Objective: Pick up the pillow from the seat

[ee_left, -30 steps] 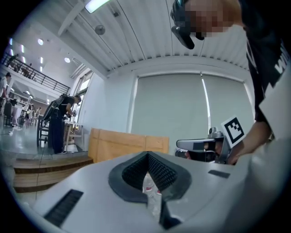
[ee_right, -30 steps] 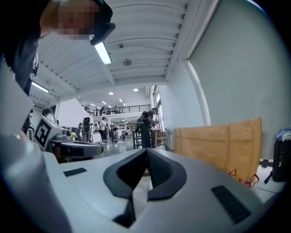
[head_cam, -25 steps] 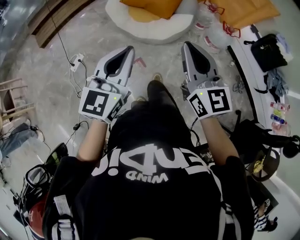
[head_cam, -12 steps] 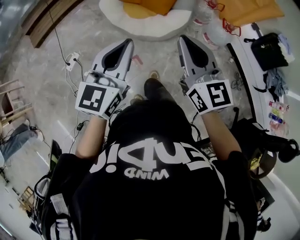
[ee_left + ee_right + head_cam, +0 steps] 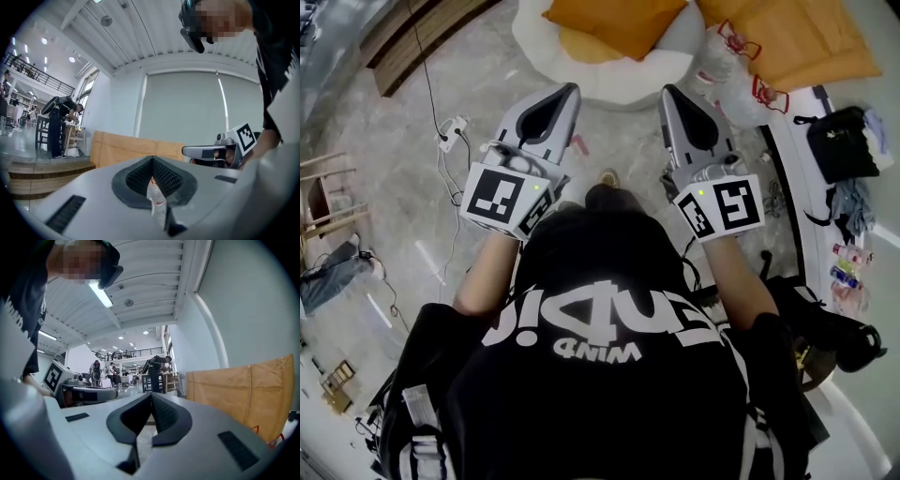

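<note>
An orange pillow lies on a round white seat at the top of the head view, with a second yellow cushion beside it. My left gripper and right gripper are held side by side at chest height, pointing toward the seat, tips just short of its near rim. Both are shut with nothing between the jaws. In the left gripper view the jaws meet, and a small white wrapper shows through the slit below them. The right gripper's jaws also meet.
A large orange-brown board and plastic bags lie right of the seat. A white table with a black bag runs along the right. A power strip with cables is on the floor at left, near wooden steps. People stand far off.
The seat and pillow have come further into view and nearer the gripper tips. Both grippers stay shut and keep their side-by-side pose.
</note>
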A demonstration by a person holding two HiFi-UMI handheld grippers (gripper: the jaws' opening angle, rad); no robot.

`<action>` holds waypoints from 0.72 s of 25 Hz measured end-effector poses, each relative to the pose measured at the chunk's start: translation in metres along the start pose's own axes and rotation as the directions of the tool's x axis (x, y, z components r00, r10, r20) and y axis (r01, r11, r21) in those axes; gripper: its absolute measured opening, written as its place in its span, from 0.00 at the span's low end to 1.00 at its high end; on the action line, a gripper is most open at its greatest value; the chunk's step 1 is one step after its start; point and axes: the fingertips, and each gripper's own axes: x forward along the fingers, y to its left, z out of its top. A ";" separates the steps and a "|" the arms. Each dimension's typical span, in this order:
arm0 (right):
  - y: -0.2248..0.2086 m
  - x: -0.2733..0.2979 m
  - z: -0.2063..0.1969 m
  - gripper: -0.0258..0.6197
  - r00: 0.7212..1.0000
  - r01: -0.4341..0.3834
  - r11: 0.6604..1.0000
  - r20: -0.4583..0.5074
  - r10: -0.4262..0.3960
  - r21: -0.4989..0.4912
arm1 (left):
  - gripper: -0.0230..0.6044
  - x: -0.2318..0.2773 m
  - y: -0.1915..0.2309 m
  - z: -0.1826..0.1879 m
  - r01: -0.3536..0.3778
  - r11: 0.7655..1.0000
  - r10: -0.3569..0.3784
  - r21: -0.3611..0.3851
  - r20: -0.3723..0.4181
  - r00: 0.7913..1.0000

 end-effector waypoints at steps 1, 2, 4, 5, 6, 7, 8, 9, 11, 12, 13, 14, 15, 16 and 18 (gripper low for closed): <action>-0.004 0.003 0.000 0.07 1.000 -0.005 1.000 0.000 0.005 0.004 | 0.05 0.004 0.002 0.001 -0.004 1.000 0.004 0.002 0.003 1.000; -0.007 0.006 0.000 0.07 1.000 -0.010 1.000 0.000 0.010 0.009 | 0.05 0.008 0.003 0.002 -0.008 1.000 0.008 0.003 0.006 1.000; -0.014 0.012 -0.001 0.07 1.000 -0.020 1.000 -0.003 0.020 0.014 | 0.05 0.015 0.008 0.003 -0.019 1.000 0.019 0.001 0.006 1.000; -0.018 0.016 -0.002 0.07 1.000 -0.024 1.000 -0.005 0.024 0.017 | 0.05 0.020 0.011 0.004 -0.025 1.000 0.025 0.000 0.005 1.000; -0.022 0.019 -0.003 0.07 1.000 -0.025 0.999 -0.007 0.026 0.021 | 0.05 0.024 0.014 0.004 -0.031 1.000 0.031 -0.003 0.002 1.000; -0.026 0.022 -0.004 0.07 1.000 -0.026 0.999 -0.009 0.026 0.026 | 0.05 0.028 0.017 0.003 -0.036 0.999 0.036 -0.005 -0.002 0.999; -0.029 0.025 -0.004 0.07 1.000 -0.026 0.999 -0.011 0.026 0.031 | 0.05 0.033 0.019 0.003 -0.039 0.999 0.039 -0.007 -0.006 0.999; -0.032 0.028 -0.004 0.07 1.000 -0.026 0.999 -0.013 0.026 0.035 | 0.05 0.036 0.021 0.003 -0.041 0.999 0.041 -0.009 -0.011 0.999; -0.036 0.034 -0.005 0.07 1.000 -0.025 0.999 -0.016 0.026 0.041 | 0.05 0.042 0.027 0.002 -0.040 0.999 0.040 -0.011 -0.015 0.999; -0.038 0.037 -0.006 0.07 1.000 -0.024 0.999 -0.018 0.025 0.043 | 0.05 0.045 0.030 0.002 -0.037 0.999 0.037 -0.011 -0.013 0.999; -0.040 0.041 -0.006 0.07 1.000 -0.021 0.999 -0.020 0.022 0.045 | 0.05 0.047 0.034 0.001 -0.033 0.999 0.033 -0.011 -0.008 0.999; -0.042 0.045 -0.006 0.07 1.000 -0.016 0.999 -0.021 0.017 0.047 | 0.05 0.051 0.038 0.002 -0.030 0.999 0.030 -0.011 -0.003 1.000; -0.046 0.048 -0.006 0.07 1.000 -0.011 0.999 -0.021 0.012 0.050 | 0.05 0.055 0.042 0.002 -0.026 1.000 0.026 -0.012 0.006 1.000; -0.049 0.052 -0.005 0.07 1.000 -0.005 0.999 -0.021 0.006 0.053 | 0.05 0.058 0.045 0.003 -0.021 1.000 0.021 -0.010 0.013 1.000; -0.054 0.060 -0.004 0.07 1.000 0.000 0.998 -0.022 0.001 0.056 | 0.05 0.064 0.052 0.005 -0.018 1.000 0.018 -0.012 0.012 1.000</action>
